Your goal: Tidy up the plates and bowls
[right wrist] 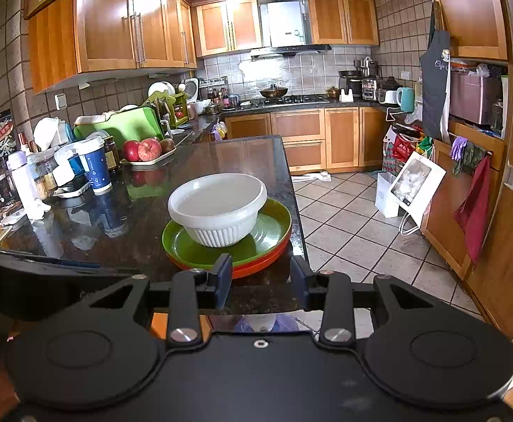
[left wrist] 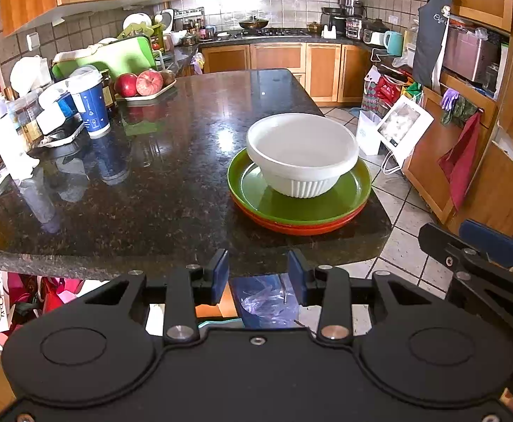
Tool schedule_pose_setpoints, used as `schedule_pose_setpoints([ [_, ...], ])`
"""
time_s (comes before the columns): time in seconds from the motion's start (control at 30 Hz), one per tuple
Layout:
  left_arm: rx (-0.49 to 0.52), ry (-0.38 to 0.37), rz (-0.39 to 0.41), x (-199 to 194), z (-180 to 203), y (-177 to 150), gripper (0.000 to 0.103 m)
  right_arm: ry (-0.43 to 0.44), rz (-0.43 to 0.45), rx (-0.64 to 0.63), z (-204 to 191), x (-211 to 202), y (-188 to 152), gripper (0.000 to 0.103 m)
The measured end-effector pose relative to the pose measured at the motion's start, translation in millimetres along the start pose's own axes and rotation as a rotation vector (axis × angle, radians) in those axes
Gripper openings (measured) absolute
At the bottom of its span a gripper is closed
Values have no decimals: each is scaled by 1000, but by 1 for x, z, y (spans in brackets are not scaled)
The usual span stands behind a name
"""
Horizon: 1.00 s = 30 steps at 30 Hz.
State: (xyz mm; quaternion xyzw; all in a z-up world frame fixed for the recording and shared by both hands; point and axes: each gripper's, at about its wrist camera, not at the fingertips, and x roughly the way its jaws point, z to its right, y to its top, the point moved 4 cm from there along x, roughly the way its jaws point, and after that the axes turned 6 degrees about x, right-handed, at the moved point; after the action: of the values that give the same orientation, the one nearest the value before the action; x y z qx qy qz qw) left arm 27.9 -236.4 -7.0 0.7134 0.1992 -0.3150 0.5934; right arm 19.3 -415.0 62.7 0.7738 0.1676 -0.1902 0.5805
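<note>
Item count, countertop (left wrist: 172,176) and surroundings:
- White bowl (left wrist: 302,151): 1, ribbed base.
- Plates: 2, stacked; green plate (left wrist: 302,207) on orange plate (left wrist: 302,227).
- Blue paper cup (left wrist: 89,102) with lid: 1.
- Apples (left wrist: 138,83) on white tray: 2 red clearly visible; third darker fruit behind, kind unclear.
- Green cutting board (left wrist: 115,58): 1.
- Grippers: 2; left gripper (left wrist: 258,276), right gripper (right wrist: 261,279); 2 blue-padded fingers each.
- Teal kettle (right wrist: 405,99): 1.
- Red cloth (right wrist: 476,207) hanging: 1.
</note>
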Motion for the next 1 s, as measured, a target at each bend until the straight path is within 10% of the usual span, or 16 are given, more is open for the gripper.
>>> schedule_pose_setpoints([
  [1.0, 18, -13, 19, -9, 12, -3, 47, 5, -4, -1, 3, -5, -5, 39],
])
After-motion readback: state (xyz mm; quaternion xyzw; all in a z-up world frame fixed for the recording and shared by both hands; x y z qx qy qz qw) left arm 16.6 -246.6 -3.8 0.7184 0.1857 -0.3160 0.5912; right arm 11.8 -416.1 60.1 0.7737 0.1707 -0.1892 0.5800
